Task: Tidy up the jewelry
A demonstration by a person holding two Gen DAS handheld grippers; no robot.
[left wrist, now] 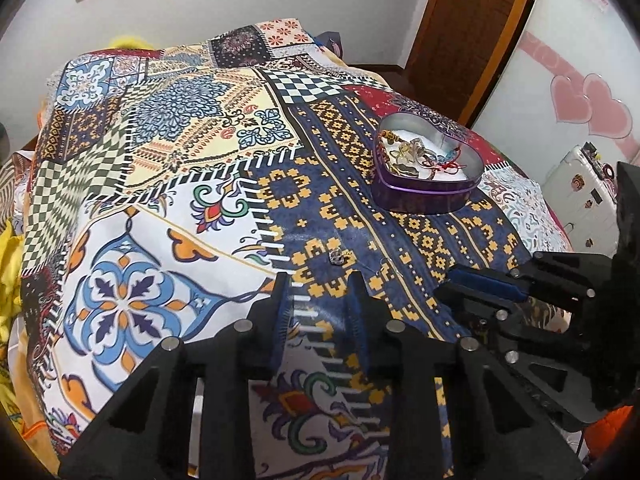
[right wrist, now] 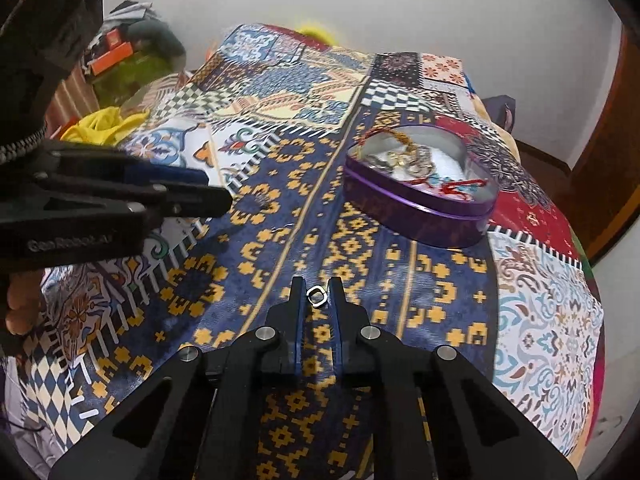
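A purple heart-shaped tin (left wrist: 426,192) holds several pieces of jewelry and a red cord; it also shows in the right wrist view (right wrist: 416,216). A small silver ring (right wrist: 316,295) lies on the patterned cloth between the fingertips of my right gripper (right wrist: 317,286), whose jaws stand narrowly apart around it. A small silver piece (left wrist: 337,257) lies on the cloth just ahead of my left gripper (left wrist: 320,280), which is open and empty. The right gripper shows from the side in the left wrist view (left wrist: 452,284), the left gripper in the right wrist view (right wrist: 216,194).
A colourful patchwork cloth (left wrist: 180,152) covers the round table. Yellow fabric (right wrist: 100,126) and clutter lie beyond its left edge. A wooden door (left wrist: 476,28) and a wall with pink hearts (left wrist: 588,108) stand behind. A white suitcase (left wrist: 584,196) is at the right.
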